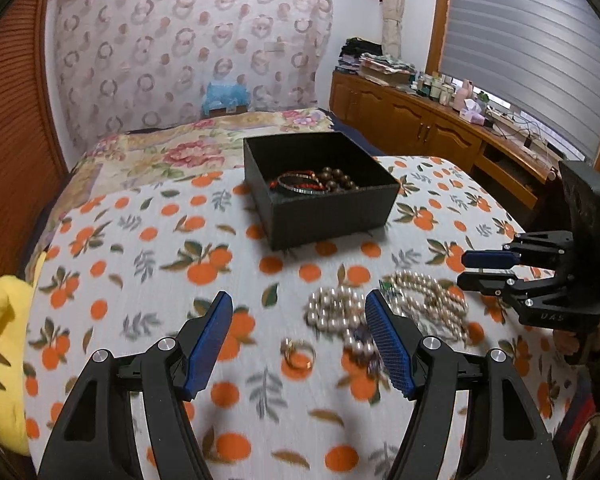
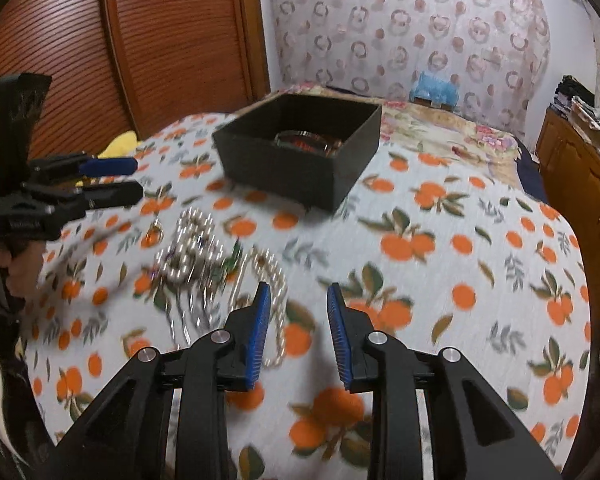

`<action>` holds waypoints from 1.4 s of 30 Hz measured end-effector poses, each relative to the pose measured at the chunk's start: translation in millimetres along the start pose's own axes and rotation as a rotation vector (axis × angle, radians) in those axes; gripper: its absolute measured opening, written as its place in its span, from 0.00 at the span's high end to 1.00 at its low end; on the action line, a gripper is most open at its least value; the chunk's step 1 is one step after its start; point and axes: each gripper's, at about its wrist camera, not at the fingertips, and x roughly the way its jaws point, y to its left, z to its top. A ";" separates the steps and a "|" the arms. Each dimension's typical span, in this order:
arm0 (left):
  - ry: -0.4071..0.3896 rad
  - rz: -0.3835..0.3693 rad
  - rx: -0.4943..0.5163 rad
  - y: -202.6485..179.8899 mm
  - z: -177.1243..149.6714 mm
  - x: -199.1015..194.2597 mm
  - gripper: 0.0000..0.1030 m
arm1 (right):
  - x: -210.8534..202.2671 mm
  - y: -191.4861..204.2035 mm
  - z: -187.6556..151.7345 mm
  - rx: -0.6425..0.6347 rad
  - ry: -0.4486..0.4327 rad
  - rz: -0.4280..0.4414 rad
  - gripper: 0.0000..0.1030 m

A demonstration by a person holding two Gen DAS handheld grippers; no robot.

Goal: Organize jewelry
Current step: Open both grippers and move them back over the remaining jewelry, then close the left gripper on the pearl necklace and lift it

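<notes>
Pearls sit loose near the box; our left gripper gapes empty, right gripper half-open, empty. We'd scoop strands low, pinching gently.

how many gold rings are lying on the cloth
1 that I can make out: the gold ring lies on the cloth, between the left tool's fingers in its view, left of the pearls. More could be hidden in that blurred pile.
</notes>
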 end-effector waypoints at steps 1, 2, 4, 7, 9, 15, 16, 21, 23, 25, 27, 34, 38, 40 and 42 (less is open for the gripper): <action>0.004 -0.003 -0.002 -0.1 -3.5 -0.8 0.36 | 1.3 1.6 -2.7 -0.004 0.011 -0.004 0.74; 0.008 -0.004 -0.003 -0.1 -6.5 -1.3 0.36 | 2.7 2.8 -4.4 -0.008 0.021 -0.008 0.75; 0.017 -0.004 -0.005 0.2 -12.0 -1.2 0.36 | 6.9 4.4 -6.8 -0.017 0.042 -0.021 0.79; 0.028 -0.004 -0.009 1.0 -18.3 0.2 0.36 | 12.8 5.0 -9.2 -0.027 0.060 -0.047 0.83; 0.037 -0.006 -0.014 2.0 -20.3 3.1 0.36 | 13.9 5.5 -8.7 -0.043 0.064 -0.077 0.91; 0.057 -0.018 -0.018 2.4 -20.2 12.5 0.36 | 14.0 4.4 -11.3 -0.047 0.041 -0.113 0.93; 0.061 -0.020 -0.017 1.8 -19.2 14.4 0.39 | 13.8 6.1 -11.2 -0.055 0.041 -0.122 0.93; 0.099 -0.046 -0.031 4.2 -11.7 30.9 0.54 | 13.8 5.6 -11.2 -0.046 0.040 -0.113 0.93; 0.111 -0.051 -0.042 6.5 -8.3 37.0 0.61 | 13.5 6.4 -11.5 -0.047 0.039 -0.115 0.93; 0.118 -0.043 -0.040 6.5 -4.5 42.8 0.66 | 13.0 6.0 -11.2 -0.053 0.039 -0.121 0.93; 0.129 -0.033 -0.034 5.7 -2.2 49.0 0.70 | 13.1 6.3 -11.2 -0.057 0.039 -0.126 0.93; 0.141 -0.012 -0.003 1.9 2.2 59.8 0.76 | 13.5 5.0 -10.8 -0.048 0.038 -0.117 0.93; 0.142 -0.019 0.000 1.5 2.3 60.3 0.76 | 13.1 4.2 -10.6 -0.049 0.038 -0.117 0.93; 0.148 -0.037 0.002 1.3 -0.1 60.7 0.76 | 13.2 5.0 -10.9 -0.049 0.038 -0.117 0.93; 0.146 -0.033 0.008 -0.5 -1.0 61.2 0.77 | 13.1 4.9 -10.7 -0.051 0.038 -0.120 0.93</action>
